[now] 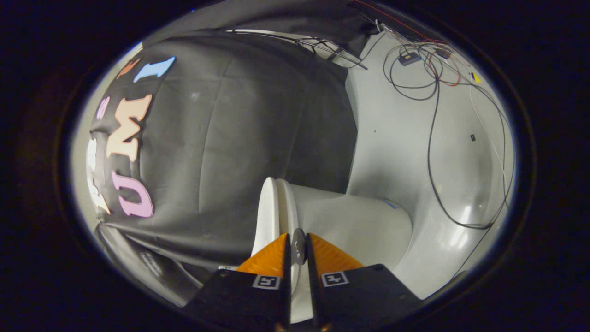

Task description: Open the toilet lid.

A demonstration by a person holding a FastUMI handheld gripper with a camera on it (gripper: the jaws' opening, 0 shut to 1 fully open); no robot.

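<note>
The toilet lid (266, 216) is seen edge-on, rotated by the gripper's roll, a thin white slab lying flush on the seat (286, 210) with a narrow seam between them. Beside the seat, on the side away from the lid, swells the white toilet bowl (359, 221). The lid reads as closed or barely parted from the seat; the task looks hardly begun.

The gripper (298, 251) sits right at the lid and seat edges, its fingers (267, 260) drawn nearly together with only a slim gap. In that gap a small grey tab (298, 246) shows, apparently a lift handle at the lid's rim, though whether it belongs to the lid or the seat cannot be told. Both fingers appear to press on it.

Risks, as a judgement: the tab is small and smooth, so a swing that does not follow the hinge arc could pull it out of the pinch and let the lid drop back. If the tab is the seat's, lid and seat would rise together. A twist of the wrist could strain the tab.

Beyond the toilet bowl, loose cables (431, 138) trail over the pale floor (401, 152); they lie well apart from the lid
</note>
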